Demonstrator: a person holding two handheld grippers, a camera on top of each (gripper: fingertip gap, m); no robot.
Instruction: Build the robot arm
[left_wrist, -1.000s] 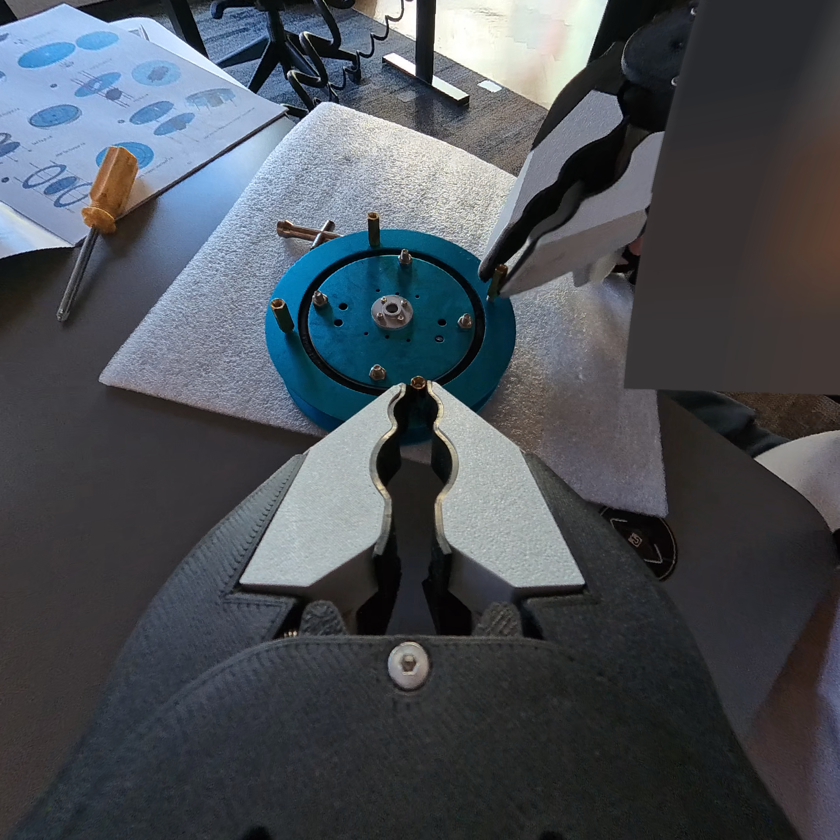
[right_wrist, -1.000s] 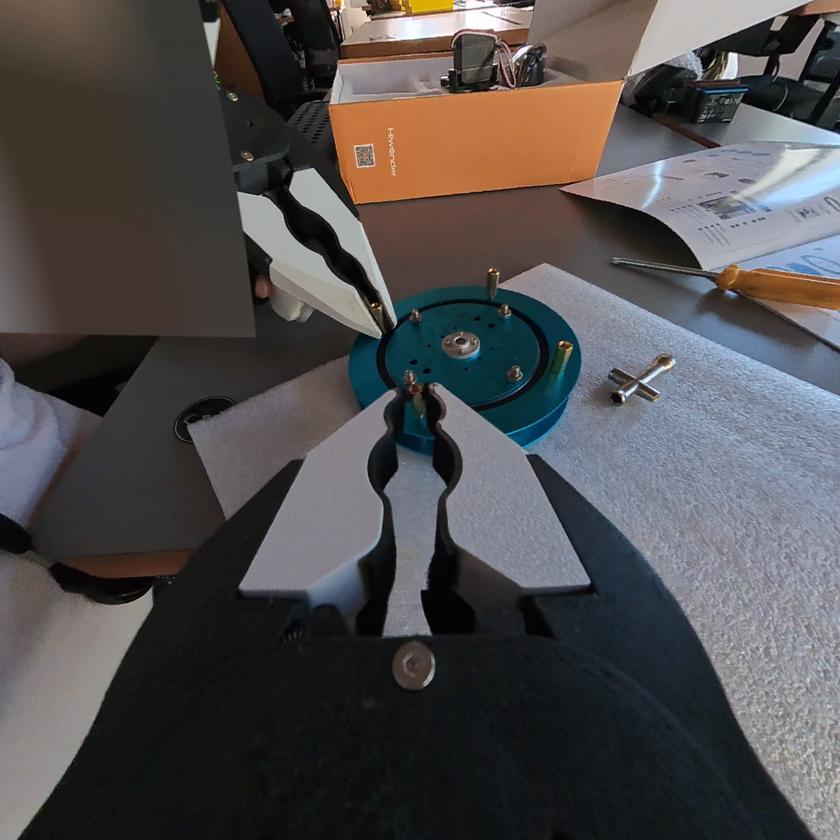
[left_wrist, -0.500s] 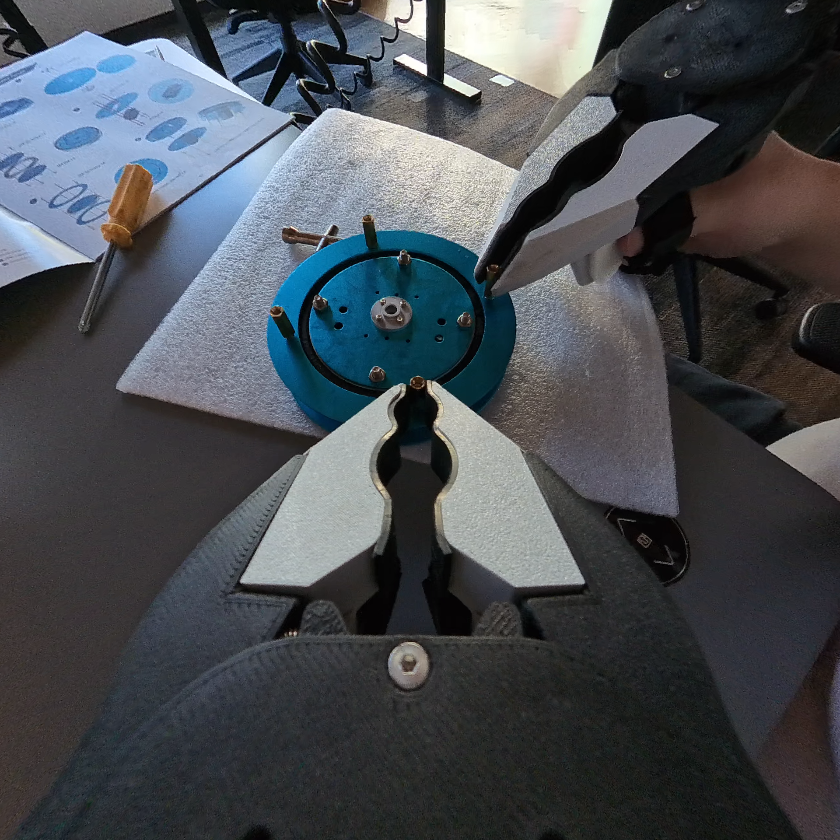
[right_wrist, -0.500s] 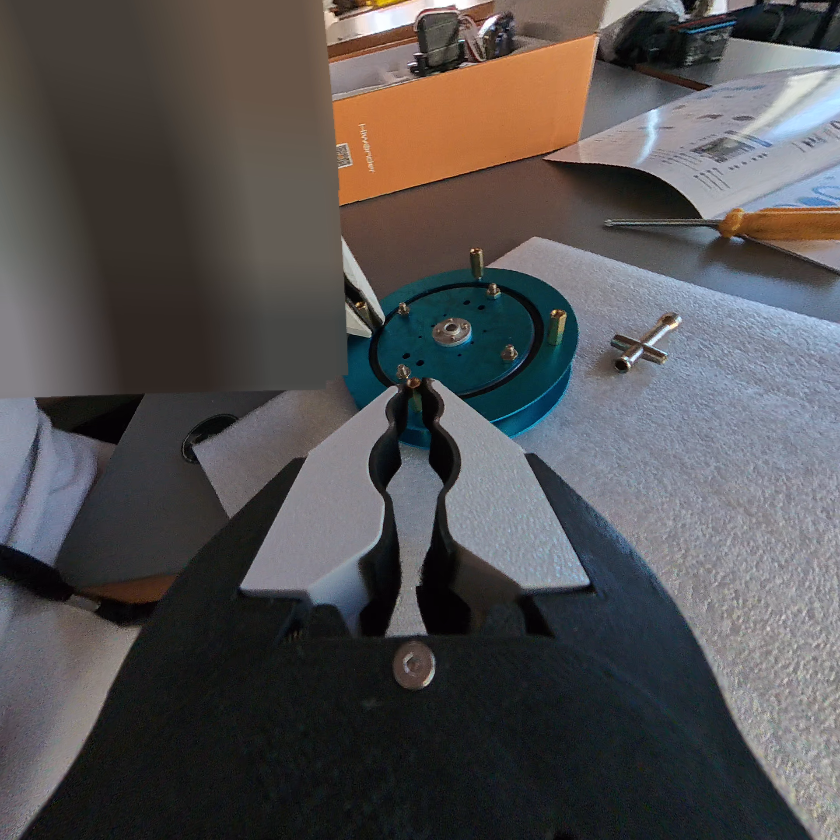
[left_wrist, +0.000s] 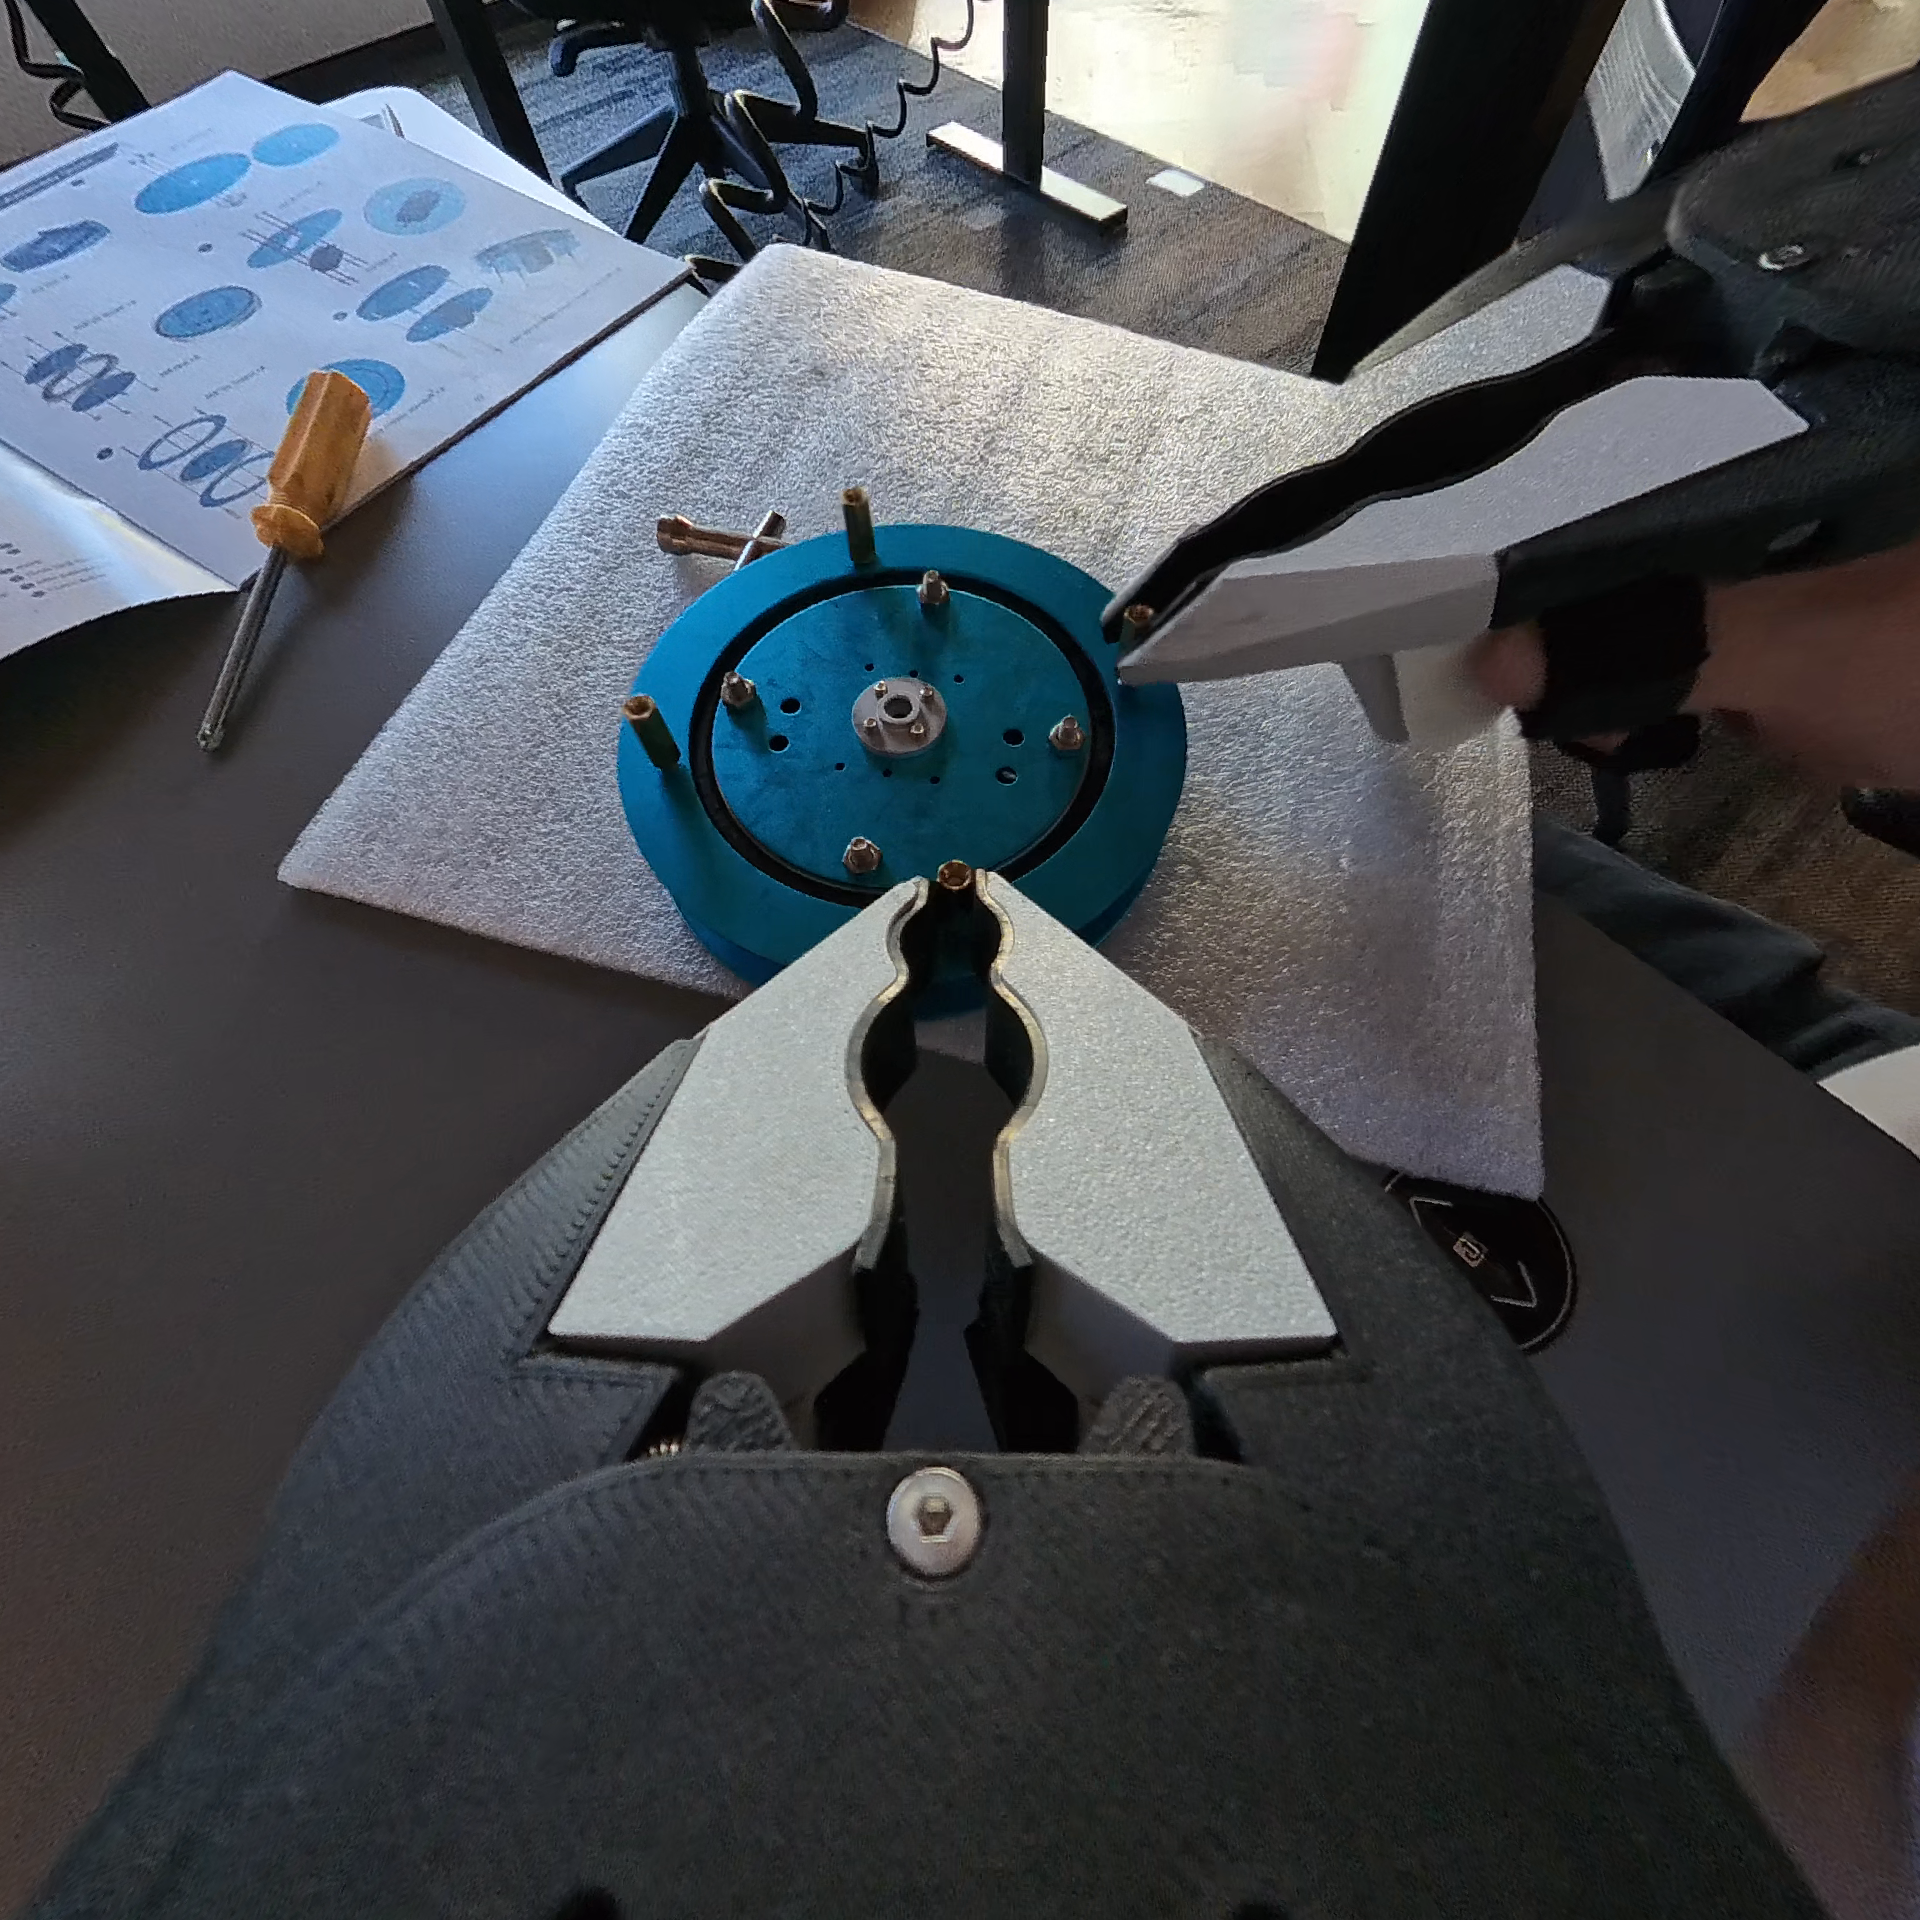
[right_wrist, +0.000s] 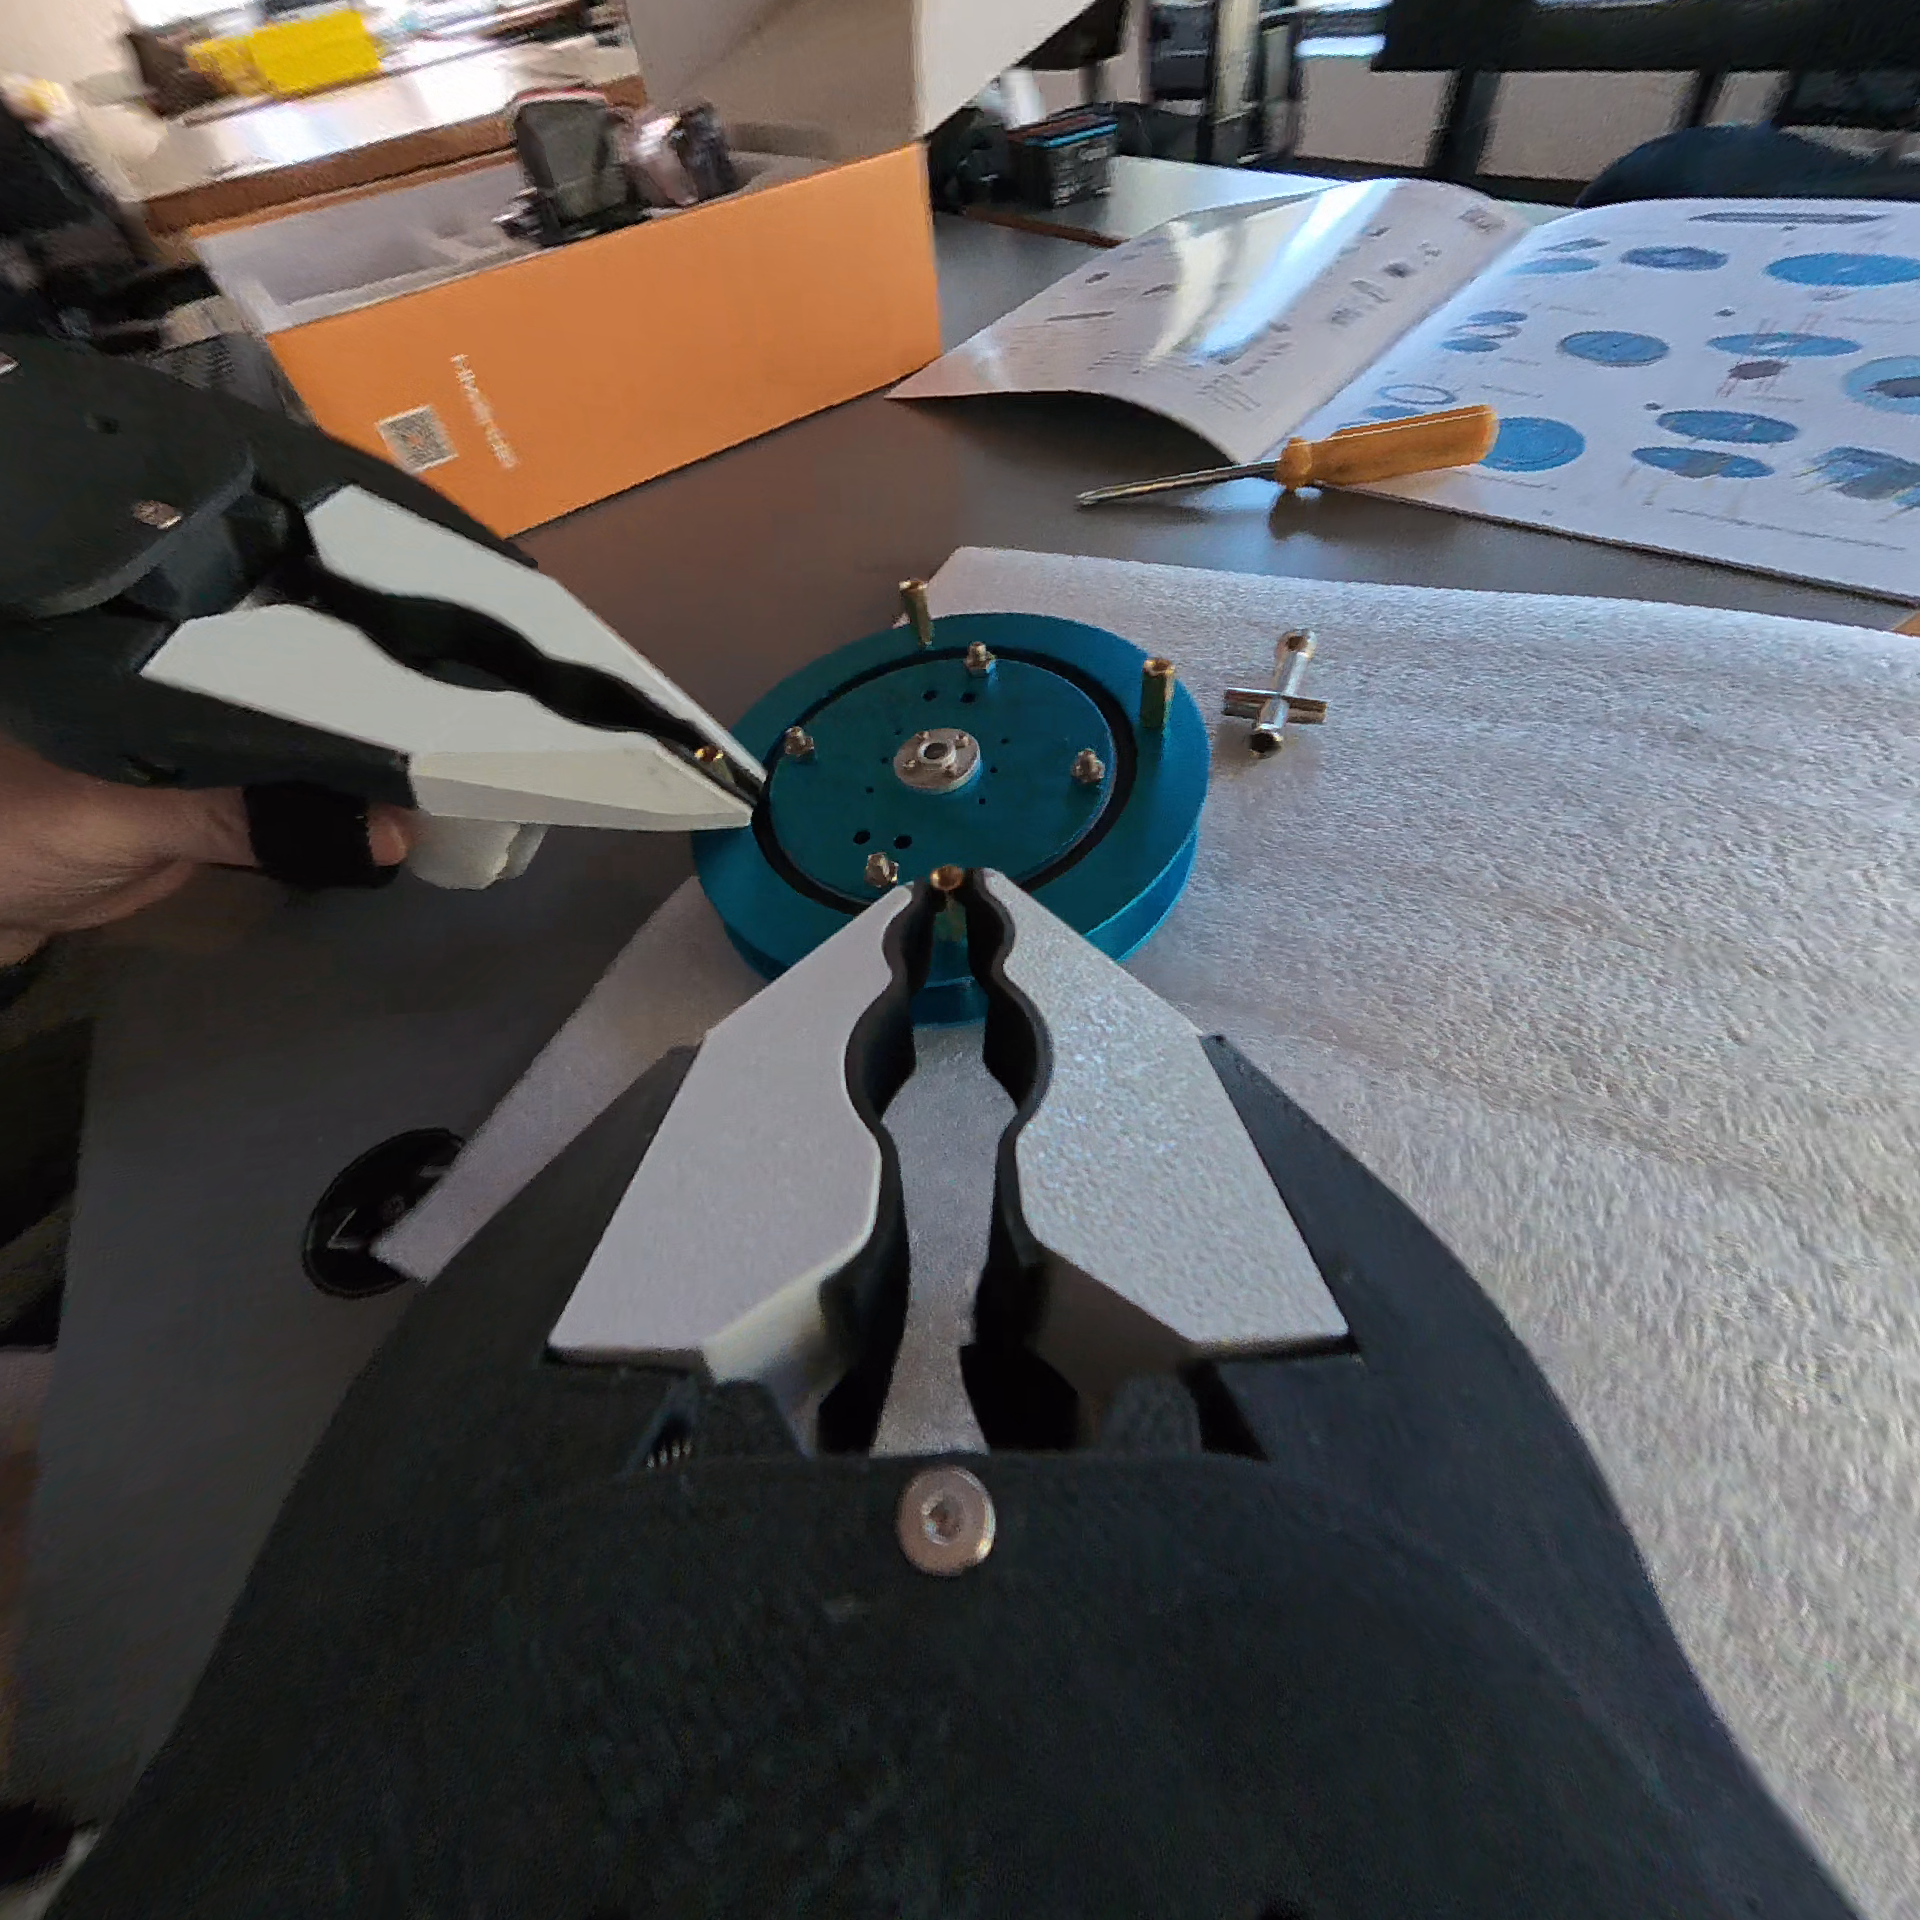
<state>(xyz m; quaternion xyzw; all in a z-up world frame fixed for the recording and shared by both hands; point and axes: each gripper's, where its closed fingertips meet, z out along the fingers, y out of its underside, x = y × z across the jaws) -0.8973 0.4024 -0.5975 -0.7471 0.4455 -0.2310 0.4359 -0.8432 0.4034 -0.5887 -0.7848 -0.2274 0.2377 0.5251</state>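
Note:
A blue round disc (left_wrist: 902, 821) (right_wrist: 1049, 821) with an inner plate, a grey centre hub (left_wrist: 896, 713) and several brass standoffs lies on a white foam mat (left_wrist: 935, 416). My left gripper (left_wrist: 953, 883) is shut on a brass standoff (left_wrist: 954, 879) at the disc's near rim; it also shows in the right wrist view (right_wrist: 732, 779). My right gripper (right_wrist: 945, 883) is shut on another brass standoff (right_wrist: 945, 881) at the rim; it shows in the left wrist view (left_wrist: 1127, 634) at the disc's right side. Two more standoffs (left_wrist: 858, 520) stand free on the rim.
A small metal cross key (left_wrist: 727, 540) (right_wrist: 1276, 707) lies on the mat beside the disc. An orange-handled screwdriver (left_wrist: 286, 520) (right_wrist: 1340, 462) rests by an open printed booklet (left_wrist: 208, 312). An orange cardboard box (right_wrist: 623, 343) stands behind. Office chairs and desk legs stand beyond the table edge. There is about 6 centimeters between the tips of the two grippers. My left gripper's tips are some 4 centimeters from the grey centre hub (left_wrist: 896, 713). Seen from the right wrist view (right_wrist: 927, 749) as well.
Both grippers stay shut on their standoffs at the disc. The right gripper has swung lower and flatter around the disc's side; the disc has barely moved.

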